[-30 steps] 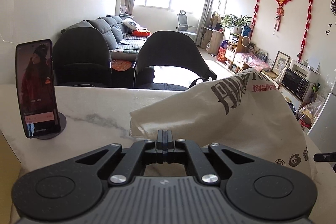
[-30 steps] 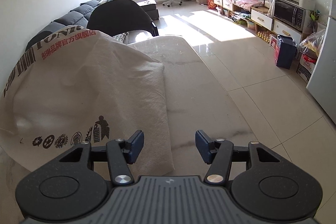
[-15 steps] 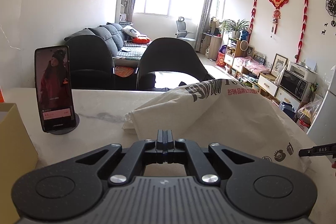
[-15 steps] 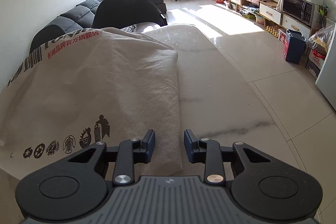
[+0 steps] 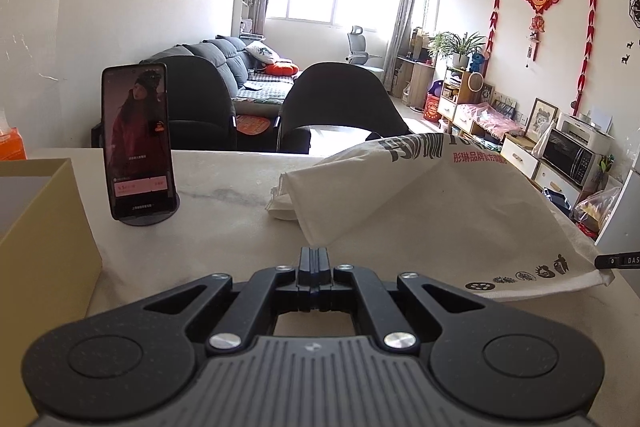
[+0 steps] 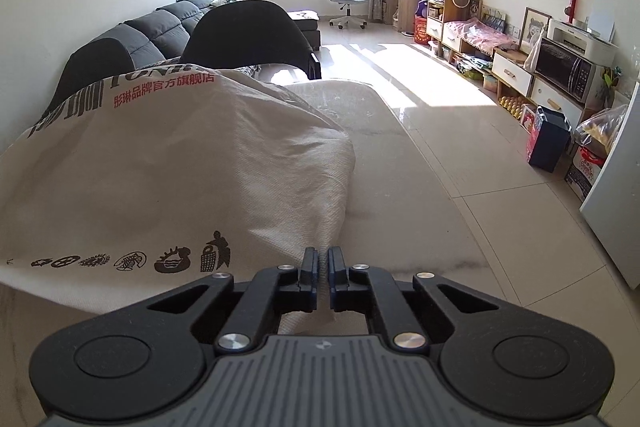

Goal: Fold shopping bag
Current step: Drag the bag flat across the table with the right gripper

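A cream shopping bag (image 5: 440,211) with black lettering, red characters and a row of black icons lies puffed up on the white marble table (image 5: 224,227). My left gripper (image 5: 314,259) is shut with nothing in it, and its tips stop just short of the bag's near fold. In the right wrist view the bag (image 6: 180,167) fills the left half. My right gripper (image 6: 323,265) is closing, and its pads pinch the bag's near right corner beside the icons. A tip of the right gripper (image 5: 618,261) shows at the bag's corner in the left wrist view.
A phone on a round stand (image 5: 138,143) stands at the left of the table, with a yellow box (image 5: 40,227) nearer me. Two black chairs (image 5: 340,103) stand behind the far edge. The table's right edge drops to the tiled floor (image 6: 500,195).
The right jaws have come together from wide apart onto the bag's corner. My left gripper has drawn back and to the left off the bag, bringing the yellow box into view.
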`<move>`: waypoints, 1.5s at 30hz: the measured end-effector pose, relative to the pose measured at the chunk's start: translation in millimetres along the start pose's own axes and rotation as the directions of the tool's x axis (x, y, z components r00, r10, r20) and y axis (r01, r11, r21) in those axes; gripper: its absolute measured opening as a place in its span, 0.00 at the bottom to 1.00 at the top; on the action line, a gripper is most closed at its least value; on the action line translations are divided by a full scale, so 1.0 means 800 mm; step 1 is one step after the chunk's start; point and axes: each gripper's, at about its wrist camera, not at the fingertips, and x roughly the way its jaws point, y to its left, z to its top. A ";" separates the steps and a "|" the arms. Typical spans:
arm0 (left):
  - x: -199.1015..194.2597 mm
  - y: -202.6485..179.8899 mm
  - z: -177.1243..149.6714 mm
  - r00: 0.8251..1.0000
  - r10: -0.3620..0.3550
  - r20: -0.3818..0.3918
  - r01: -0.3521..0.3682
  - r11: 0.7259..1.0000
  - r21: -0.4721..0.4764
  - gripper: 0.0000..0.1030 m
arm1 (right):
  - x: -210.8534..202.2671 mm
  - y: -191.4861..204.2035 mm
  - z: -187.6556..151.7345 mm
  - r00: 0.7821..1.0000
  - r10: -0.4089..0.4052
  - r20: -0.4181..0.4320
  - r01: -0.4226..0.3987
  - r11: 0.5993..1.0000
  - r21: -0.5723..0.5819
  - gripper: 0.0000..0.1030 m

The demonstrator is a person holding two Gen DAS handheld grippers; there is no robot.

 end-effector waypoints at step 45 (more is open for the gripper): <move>-0.069 0.028 -0.107 0.977 0.035 -0.212 -0.030 0.999 0.023 0.02 | -0.052 0.039 -0.058 0.993 0.038 -0.108 -0.071 0.946 -0.318 0.07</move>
